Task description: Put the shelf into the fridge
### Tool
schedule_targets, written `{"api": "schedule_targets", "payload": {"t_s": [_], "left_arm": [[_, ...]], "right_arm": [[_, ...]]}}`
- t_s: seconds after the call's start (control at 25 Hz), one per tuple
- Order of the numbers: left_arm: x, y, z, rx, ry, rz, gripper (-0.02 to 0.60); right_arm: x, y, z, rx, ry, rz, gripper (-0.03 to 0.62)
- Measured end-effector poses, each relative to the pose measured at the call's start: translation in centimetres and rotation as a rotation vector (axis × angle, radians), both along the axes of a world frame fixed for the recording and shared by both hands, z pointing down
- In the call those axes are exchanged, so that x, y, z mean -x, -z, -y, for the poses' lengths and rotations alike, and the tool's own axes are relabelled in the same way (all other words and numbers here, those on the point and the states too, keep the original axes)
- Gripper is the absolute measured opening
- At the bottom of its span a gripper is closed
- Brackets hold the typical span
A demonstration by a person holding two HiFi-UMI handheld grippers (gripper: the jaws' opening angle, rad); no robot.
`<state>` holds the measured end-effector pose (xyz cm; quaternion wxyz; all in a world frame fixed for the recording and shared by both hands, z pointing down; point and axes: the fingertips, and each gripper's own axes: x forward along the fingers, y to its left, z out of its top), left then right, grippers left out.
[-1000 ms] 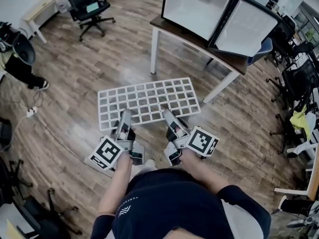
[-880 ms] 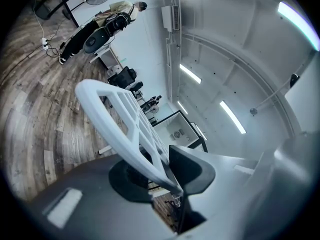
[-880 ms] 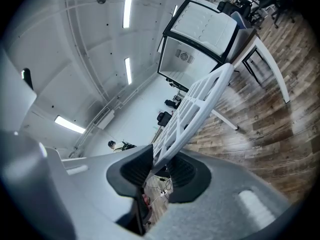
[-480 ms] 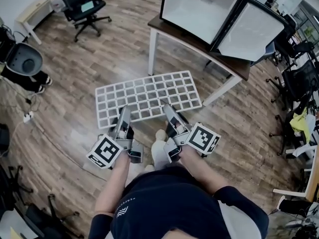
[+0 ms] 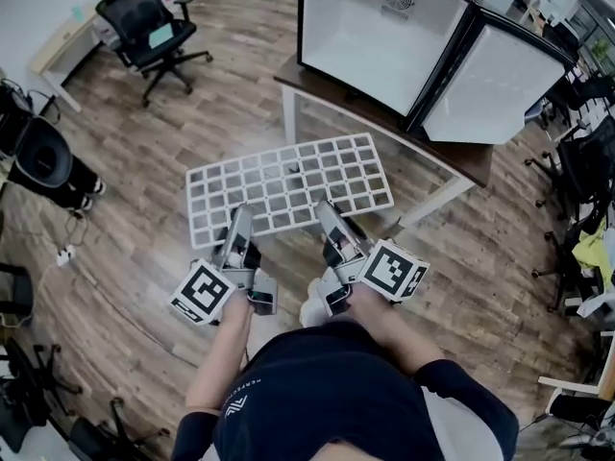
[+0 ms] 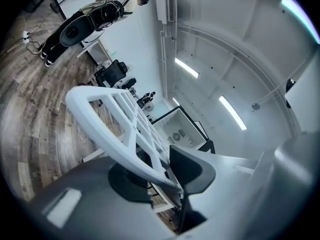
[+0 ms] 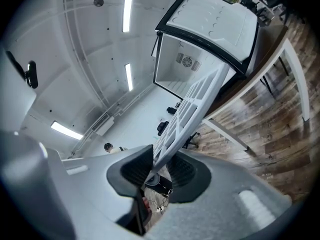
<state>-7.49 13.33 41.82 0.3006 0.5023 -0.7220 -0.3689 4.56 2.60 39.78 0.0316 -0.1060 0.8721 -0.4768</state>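
Shelf [image 5: 288, 186] nearer fridge [image 5: 377, 38] than before

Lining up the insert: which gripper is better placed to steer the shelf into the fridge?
Right, probably. Both grip the shelf by its near edge, but the right gripper sits nearer the open fridge, and its view looks along the shelf into it.

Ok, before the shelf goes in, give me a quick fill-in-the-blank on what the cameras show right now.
1. The left gripper and right gripper both have their jaws shut on the near edge of the white ____.
2. The fridge sits on a brown-topped ____.
3. The fridge's door stands ____.

Missing words: shelf; table; open.
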Motion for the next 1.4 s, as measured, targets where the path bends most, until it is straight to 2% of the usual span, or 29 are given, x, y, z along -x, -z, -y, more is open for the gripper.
{"api": "schedule_targets", "payload": {"t_s": [0.24,0.4,0.48,0.64,0.84,1.08,1.4], "left_arm": [[1.8,0.8,5.7,-0.033,-0.031,0.008,0.115],[2.3,1.2,9.4,-0.091,-0.053,-0.043,0.111],[2.5,1.3,10.8,-0.088,-0.065,-0.041,0.112],[2.2,2.5,13.6,-0.165,-0.096,-0.086,0.11],[2.7,2.9,15.3,-0.158,-0.108,-0.062,0.111],[2.8,4.0,16.9,-0.195,-0.143,-0.078,0.11],[4.1,4.5,20.2,-0.205,-0.215,-0.082,0.11]], "right_arm": [[1.5,0.7,5.1,-0.017,-0.028,0.016,0.089],[1.8,0.7,7.9,-0.017,-0.058,0.017,0.089],[1.8,0.6,9.1,-0.006,-0.077,0.017,0.091],[1.9,1.2,11.0,-0.022,-0.096,0.02,0.092],[2.0,1.5,12.5,-0.034,-0.102,0.029,0.097],[2.0,1.7,13.2,-0.057,-0.127,0.029,0.101],[2.5,2.3,15.0,-0.102,-0.179,0.022,0.11]]}}
